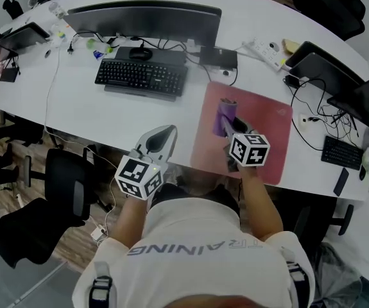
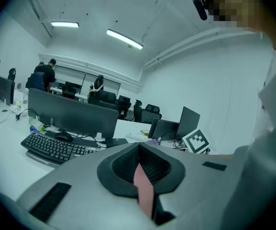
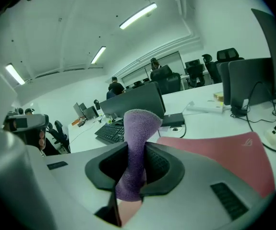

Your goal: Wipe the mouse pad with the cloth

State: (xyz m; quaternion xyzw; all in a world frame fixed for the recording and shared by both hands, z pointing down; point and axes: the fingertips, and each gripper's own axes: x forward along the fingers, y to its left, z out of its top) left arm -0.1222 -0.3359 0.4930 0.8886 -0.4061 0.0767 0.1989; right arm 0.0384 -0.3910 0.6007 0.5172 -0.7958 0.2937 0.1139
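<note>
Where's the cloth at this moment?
The cloth is pinched in the jaws of the right gripper, over the pink mouse pad. In the head view it is right of centre and right of the keyboard.

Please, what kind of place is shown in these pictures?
Most likely an open-plan office: a long white desk carries a monitor and a keyboard, an office chair stands beside it, and other people are at further desks.

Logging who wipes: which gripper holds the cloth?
The right gripper, shut on the purple cloth over the pink mouse pad; the left gripper is shut and empty.
</note>
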